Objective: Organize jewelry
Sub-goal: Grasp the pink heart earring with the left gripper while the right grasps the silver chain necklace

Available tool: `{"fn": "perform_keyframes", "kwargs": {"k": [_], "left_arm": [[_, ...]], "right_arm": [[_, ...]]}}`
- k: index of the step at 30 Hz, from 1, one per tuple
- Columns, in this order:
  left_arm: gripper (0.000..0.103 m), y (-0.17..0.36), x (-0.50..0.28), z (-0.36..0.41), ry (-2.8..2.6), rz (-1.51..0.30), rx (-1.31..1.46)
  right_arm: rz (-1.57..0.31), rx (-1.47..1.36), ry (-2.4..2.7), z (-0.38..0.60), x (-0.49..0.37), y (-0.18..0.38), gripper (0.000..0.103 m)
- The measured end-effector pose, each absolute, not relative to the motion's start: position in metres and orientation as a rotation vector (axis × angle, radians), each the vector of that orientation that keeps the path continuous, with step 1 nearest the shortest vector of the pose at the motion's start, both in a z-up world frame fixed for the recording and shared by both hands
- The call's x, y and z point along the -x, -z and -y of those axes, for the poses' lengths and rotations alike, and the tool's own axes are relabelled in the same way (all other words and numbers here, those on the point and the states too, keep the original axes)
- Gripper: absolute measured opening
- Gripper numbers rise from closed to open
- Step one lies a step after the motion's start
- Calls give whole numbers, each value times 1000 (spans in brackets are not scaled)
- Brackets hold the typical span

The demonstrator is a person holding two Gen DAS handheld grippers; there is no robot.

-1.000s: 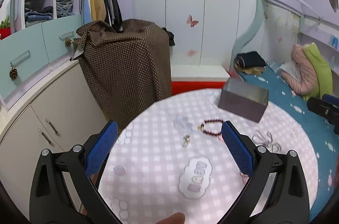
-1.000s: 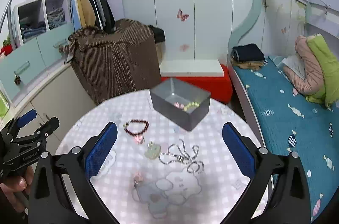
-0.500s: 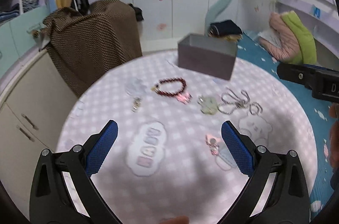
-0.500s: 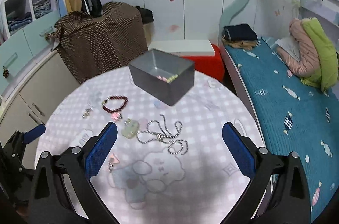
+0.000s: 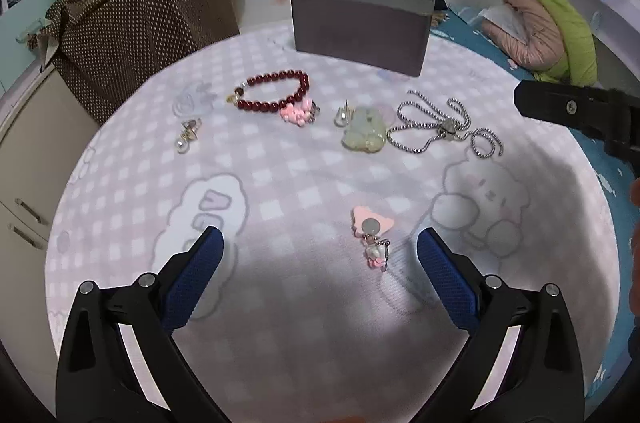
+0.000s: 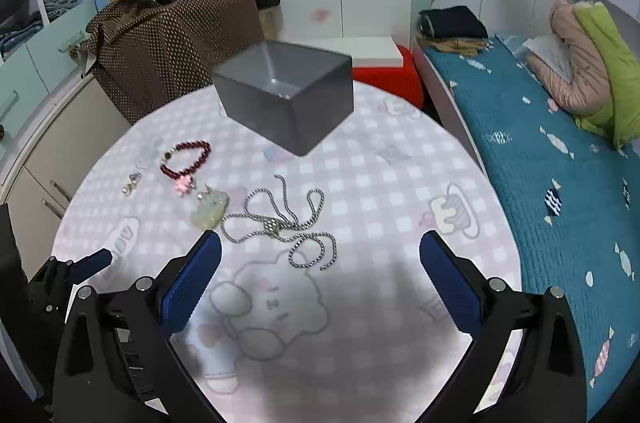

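A grey box stands at the far side of the round table; it also shows in the right wrist view. In front of it lie a dark red bead bracelet, a pale green pendant, a silver chain, a pearl earring and a pink charm. My left gripper is open, low over the table, with the pink charm between its fingers. My right gripper is open above the near end of the silver chain.
A brown dotted cloth covers something behind the table at left. White cabinets stand at left. A bed with a teal cover and a pink and green bundle lies at right.
Both grippers have moved forward and down toward the table. The left one has swung right, and the pink charm now lies between its fingers. Both stay open.
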State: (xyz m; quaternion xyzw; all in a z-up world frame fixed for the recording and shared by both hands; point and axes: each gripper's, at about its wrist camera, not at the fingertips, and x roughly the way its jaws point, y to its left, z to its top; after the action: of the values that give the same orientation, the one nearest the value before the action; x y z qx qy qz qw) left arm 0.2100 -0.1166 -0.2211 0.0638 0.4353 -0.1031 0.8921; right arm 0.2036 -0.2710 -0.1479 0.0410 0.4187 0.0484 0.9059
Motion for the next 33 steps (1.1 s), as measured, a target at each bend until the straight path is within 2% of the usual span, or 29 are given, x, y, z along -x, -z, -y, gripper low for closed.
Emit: {"fn": "perform_keyframes", "kwargs": {"k": [2,4,7,11,16,17,20,23,33], "left_arm": [[77,225,-214,115,226,-925,-122],[73,224,-215,114,231,-922,-117],[59,223,-217,115,247,-917,-120],[24,221,-220,113,261,-917,-118],[22,218,-224,106,267,-925,-83],[22,218,-224,104,265,-926,-79],[22,216,-225,97,254,-923,-67],[22,213,-227,91,244,-916,-54],[22,201,-230,77,228,-883,-32]], "right_arm": [[-881,-83,-100,272,-207,155,96],[-895,-81,-99,274,-211,162,96],[-913,-73,-101,274,-217,172,96],[-929,-58,-114,269,-228,182,94],[-952,-15,-166,251,-243,194,80],[-942,9,-165,247,-244,194,72],[-923,53,-195,238,-244,192,38],[-923,67,-235,232,-244,191,20],[-906,2,-254,241,-231,179,19]]}}
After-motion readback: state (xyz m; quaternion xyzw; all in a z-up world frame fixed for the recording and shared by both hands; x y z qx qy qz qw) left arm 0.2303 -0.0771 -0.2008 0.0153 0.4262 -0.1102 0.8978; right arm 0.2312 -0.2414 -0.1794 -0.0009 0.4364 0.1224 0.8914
